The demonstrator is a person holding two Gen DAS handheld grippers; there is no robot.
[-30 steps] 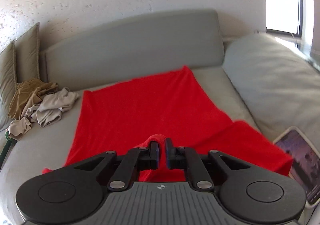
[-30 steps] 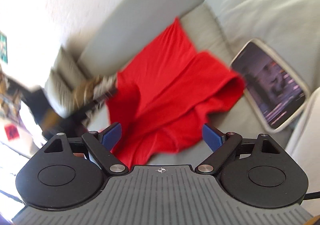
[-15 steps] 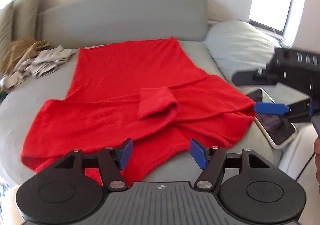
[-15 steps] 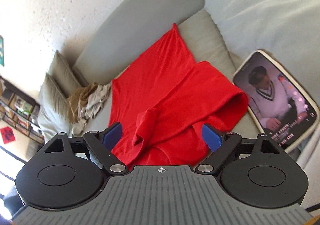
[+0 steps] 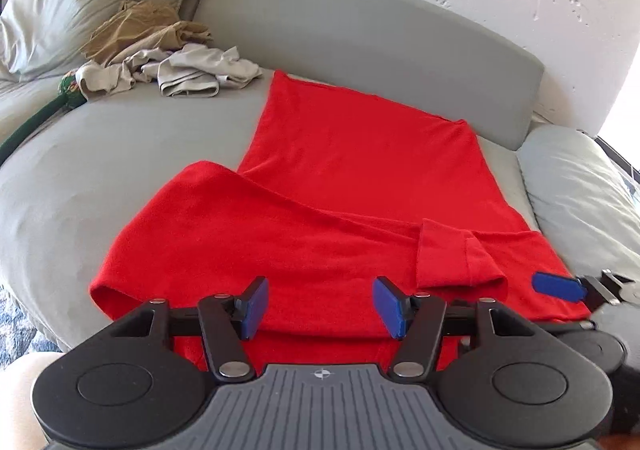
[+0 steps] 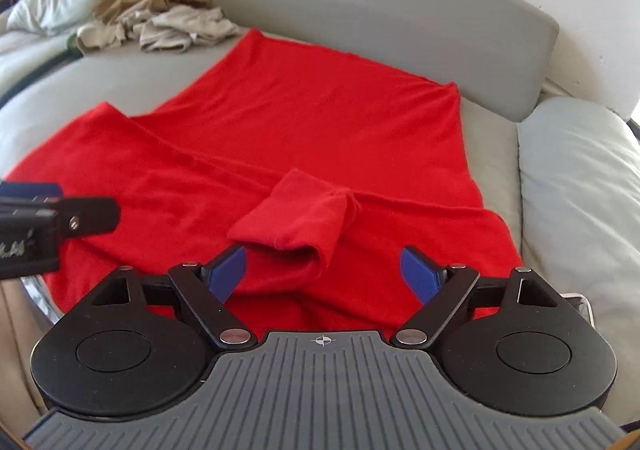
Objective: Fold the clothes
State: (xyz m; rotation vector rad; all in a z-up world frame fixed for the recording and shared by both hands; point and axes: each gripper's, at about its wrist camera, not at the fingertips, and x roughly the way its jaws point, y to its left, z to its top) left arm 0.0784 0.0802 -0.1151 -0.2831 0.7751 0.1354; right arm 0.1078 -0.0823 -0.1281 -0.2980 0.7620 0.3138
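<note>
Now both jaws gape over red garment (image 5: 344, 210).

Red garment (image 5: 352, 178); seemingly plain grey sofa (image 5: 360, 42)

Left wrist: low at the near edge, faced the headboard (image 5: 360, 46) | Right wrist: close alongside, same heading | Shared: red shirt (image 5: 340, 178), clothes pile (image 6: 160, 16), pillow (image 6: 576, 186)
</note>
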